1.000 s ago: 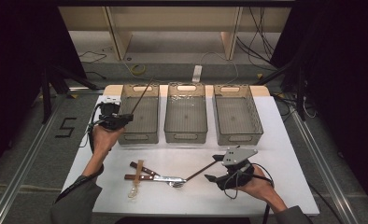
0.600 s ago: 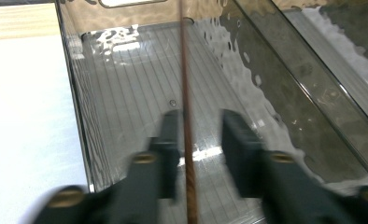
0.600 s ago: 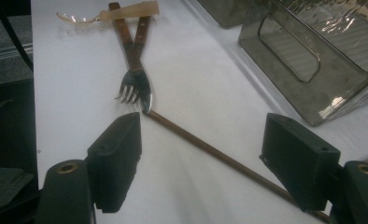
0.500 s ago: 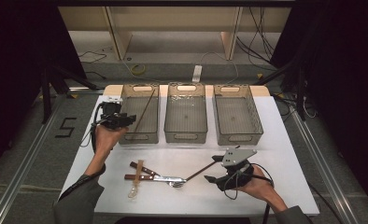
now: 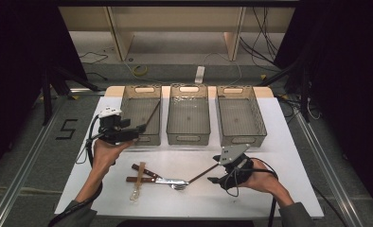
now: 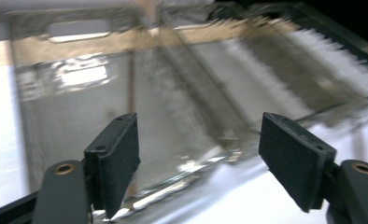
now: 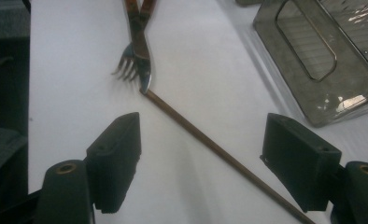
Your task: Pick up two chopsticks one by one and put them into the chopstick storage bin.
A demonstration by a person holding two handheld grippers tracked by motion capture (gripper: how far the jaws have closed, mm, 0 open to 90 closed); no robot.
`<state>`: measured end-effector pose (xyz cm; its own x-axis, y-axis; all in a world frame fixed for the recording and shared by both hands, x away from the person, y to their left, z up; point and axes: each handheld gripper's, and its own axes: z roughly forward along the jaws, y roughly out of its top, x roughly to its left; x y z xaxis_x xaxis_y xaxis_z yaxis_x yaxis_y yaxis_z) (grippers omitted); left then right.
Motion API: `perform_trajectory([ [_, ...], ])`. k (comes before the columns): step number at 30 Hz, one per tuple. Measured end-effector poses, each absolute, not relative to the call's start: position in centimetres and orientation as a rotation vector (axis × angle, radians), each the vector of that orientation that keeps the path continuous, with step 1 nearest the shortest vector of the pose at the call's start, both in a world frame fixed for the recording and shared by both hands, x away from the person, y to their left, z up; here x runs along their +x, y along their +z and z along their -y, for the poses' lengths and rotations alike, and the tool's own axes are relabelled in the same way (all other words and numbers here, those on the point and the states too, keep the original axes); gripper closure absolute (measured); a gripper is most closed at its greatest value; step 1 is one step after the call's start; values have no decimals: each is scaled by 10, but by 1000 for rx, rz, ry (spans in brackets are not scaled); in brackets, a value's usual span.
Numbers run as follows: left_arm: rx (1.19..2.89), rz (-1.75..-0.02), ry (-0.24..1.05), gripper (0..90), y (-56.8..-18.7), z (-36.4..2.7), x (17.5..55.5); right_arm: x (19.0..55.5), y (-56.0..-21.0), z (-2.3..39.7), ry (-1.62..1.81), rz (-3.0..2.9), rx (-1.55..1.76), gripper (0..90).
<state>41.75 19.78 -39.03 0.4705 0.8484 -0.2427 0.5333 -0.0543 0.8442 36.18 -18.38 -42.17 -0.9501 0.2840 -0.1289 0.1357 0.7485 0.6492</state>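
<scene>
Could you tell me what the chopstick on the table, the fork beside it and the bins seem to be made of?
Chopstick: probably wood or bamboo, a matte brown, thin, straight stick.
Fork: metal tines with a bright, reflective shine; its reddish-brown handle looks wooden, perhaps plastic.
Bins: likely clear, smoke-tinted plastic, glossy, with the table showing through the walls.

We can read one sign: a dark numeral "5" [image 5: 67, 128] marked on the grey floor [image 5: 28, 142], at the left of the frame in the high view, just beside the left edge of the bench [image 5: 279, 156]. We find no other readable text, label or brand in the two claw views.
</scene>
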Motion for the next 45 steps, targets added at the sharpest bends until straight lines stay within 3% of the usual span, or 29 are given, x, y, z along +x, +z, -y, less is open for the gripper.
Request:
perform_trajectory([
  [11,1745,-1066,376,176,-399,-192,378,391,-429,167,786,-2853,254,303],
  [32,1737,-1002,379,159,-412,-182,342,416,-443,160,566,-2938,264,377],
  [45,1805,-967,387,157,-418,-173,336,419,-450,158,487,-2980,247,497],
])
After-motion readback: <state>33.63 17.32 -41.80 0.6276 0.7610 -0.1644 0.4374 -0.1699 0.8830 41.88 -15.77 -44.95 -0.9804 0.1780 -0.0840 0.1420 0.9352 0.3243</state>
